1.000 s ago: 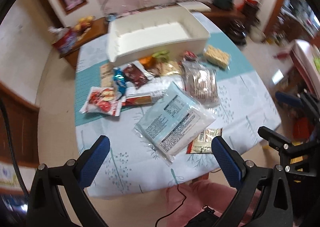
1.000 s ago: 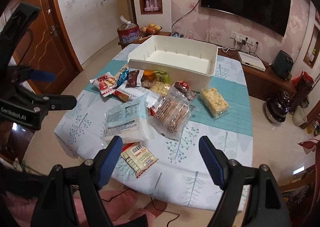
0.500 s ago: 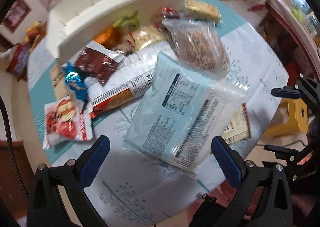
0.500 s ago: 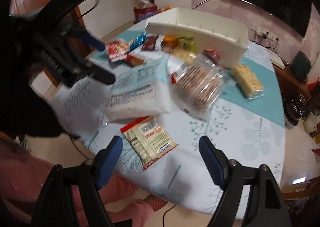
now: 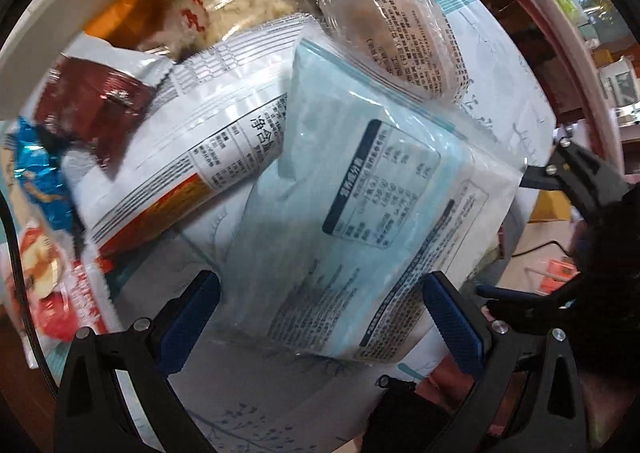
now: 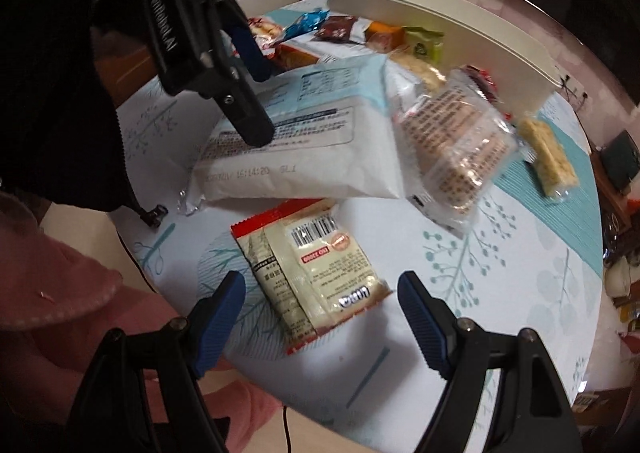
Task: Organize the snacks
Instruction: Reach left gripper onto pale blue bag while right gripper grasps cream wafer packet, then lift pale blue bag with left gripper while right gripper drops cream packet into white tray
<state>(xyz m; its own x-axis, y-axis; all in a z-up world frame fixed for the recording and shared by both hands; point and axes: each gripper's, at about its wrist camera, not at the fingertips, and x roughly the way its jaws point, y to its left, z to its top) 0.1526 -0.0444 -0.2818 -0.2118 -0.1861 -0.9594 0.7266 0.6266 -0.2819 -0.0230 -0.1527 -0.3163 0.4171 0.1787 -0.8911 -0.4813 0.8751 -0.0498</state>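
Aim matters here: I have the left gripper [image 5: 320, 317] spread wide astride the pale blue packet [image 5: 360, 221] at the table's near edge, so I'd seat both pads on its sides before squeezing; right gripper [image 6: 320, 309] gapes empty over the red-edged sachet [image 6: 312, 273]

large pale-blue-and-white plastic snack bag [image 6: 304, 149]: stamp "16:14:20"
white foil packet with orange-red edge [image 5: 188, 157]: "净含量"
small cream packet with red border [image 6: 316, 273]: barcode; print unreadable
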